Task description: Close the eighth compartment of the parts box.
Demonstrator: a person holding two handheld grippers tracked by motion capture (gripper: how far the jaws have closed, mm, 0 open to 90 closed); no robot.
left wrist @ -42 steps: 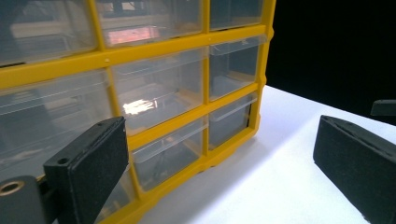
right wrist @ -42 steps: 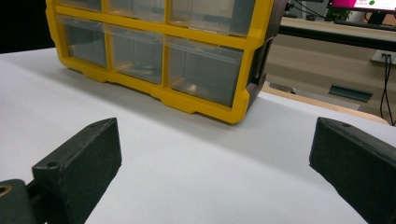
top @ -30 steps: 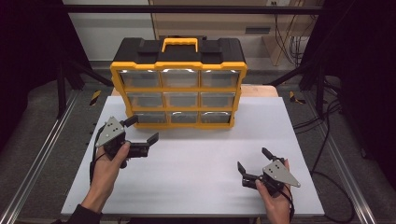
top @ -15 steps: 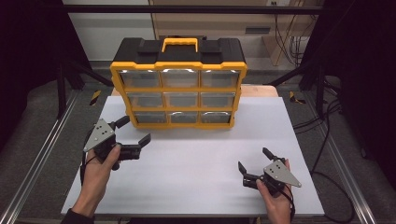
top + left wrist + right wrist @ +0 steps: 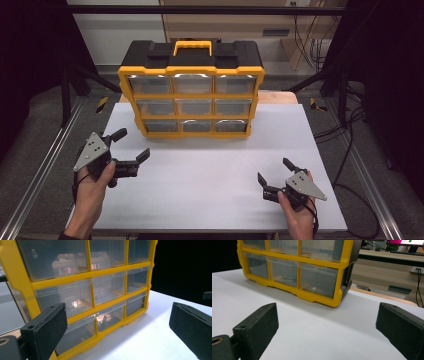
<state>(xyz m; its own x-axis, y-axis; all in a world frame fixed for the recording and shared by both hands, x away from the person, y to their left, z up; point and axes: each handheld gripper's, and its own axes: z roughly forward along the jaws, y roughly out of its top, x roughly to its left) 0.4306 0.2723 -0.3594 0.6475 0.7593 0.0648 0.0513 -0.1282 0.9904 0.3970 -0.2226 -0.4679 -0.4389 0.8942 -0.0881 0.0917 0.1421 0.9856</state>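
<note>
From above, a person's left gripper [image 5: 131, 145], jaws spread wide and holding nothing, hovers just short of the lower left corner of a yellow-framed drawer cabinet [image 5: 192, 102] standing at the far side of the white table [image 5: 210, 175]; the right gripper [image 5: 274, 171], equally spread and empty, rests low and well back from the cabinet's right end.

Along the left gripper [image 5: 117, 327], the clear drawers lie close ahead and slightly to its left, the bottom row [image 5: 100, 320] nearest its level. A clean pull likely calls for squaring up to one drawer lip before closing.

Along the right gripper [image 5: 327, 327], the cabinet [image 5: 312, 275] sits farther ahead, its end corner between the open jaws.

Compared with a second ago, the left gripper has drawn back towards the table's left edge; the right has barely moved.
</note>
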